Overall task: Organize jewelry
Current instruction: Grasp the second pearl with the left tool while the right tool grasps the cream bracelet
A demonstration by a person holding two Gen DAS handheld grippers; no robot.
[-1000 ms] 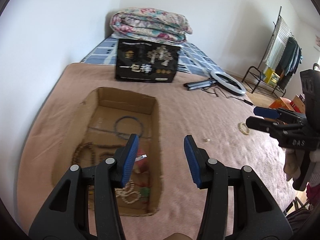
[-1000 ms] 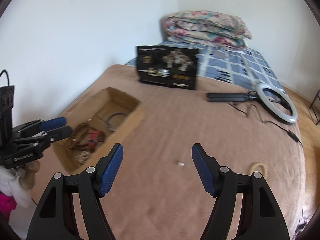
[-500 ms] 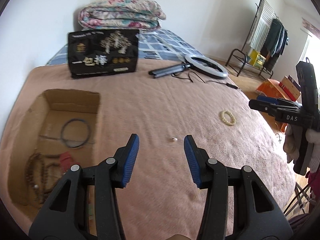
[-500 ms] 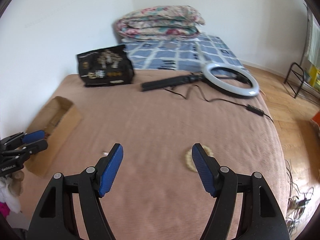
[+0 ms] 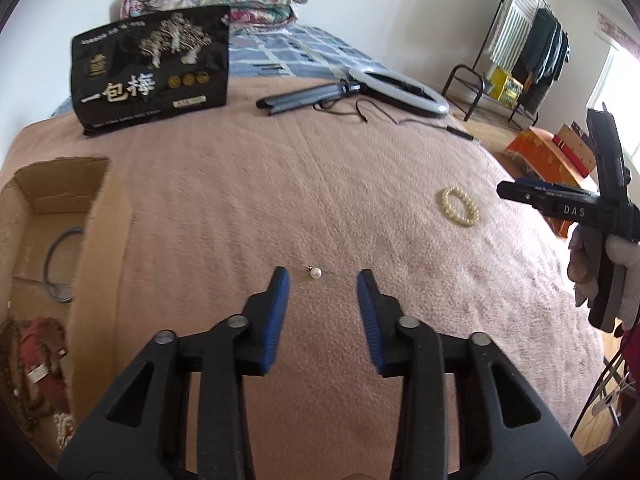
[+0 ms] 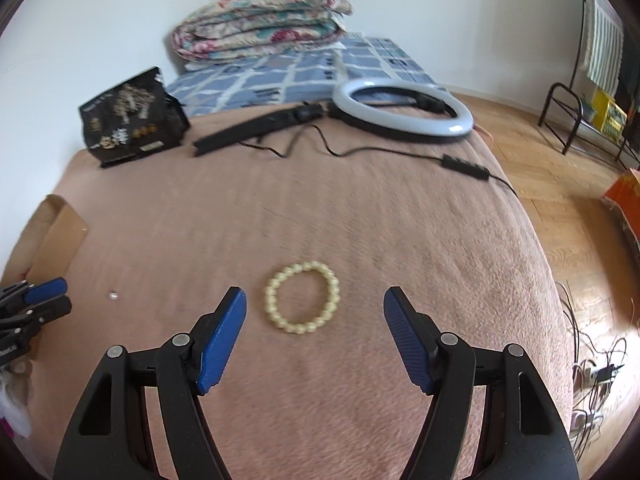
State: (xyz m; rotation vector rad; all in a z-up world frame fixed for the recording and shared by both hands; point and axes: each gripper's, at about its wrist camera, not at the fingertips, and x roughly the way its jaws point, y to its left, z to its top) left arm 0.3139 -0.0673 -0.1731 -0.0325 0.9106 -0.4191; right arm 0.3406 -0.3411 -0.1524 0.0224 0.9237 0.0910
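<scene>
Hovering low over the pink blanket (image 5: 240, 184), the left gripper (image 5: 323, 276) is held with its blue pads spread apart and nothing between them. A tiny pearl earring (image 5: 315, 273) is seen lying on the blanket just past the fingertips, slightly closer to the left pad than the right one, not touched by either.

Over on the other side, the right gripper (image 6: 314, 300) is held wide open as well, empty. A cream pearl bracelet (image 6: 302, 297) is laid flat on the blanket right between and just ahead of its fingertips, a bit nearer the left pad, with clear blanket all round it. From the left wrist view the same bracelet is spotted ahead and off to the right, near the nose of the right gripper.

A cardboard box (image 5: 100, 216) is parked to the left of the left gripper, sunk in the blanket. A dark hoop (image 5: 60, 264), brown bead strands (image 5: 12, 356) and something red (image 5: 44, 344) can be made out inside, though details are hard to tell.

Farther ahead of both grippers, a black snack bag (image 5: 152, 68) is stood up, a ring light (image 6: 404, 114) with its folded stand and cable is laid down, and a folded floral quilt (image 6: 260, 20) is stacked at the far end.
</scene>
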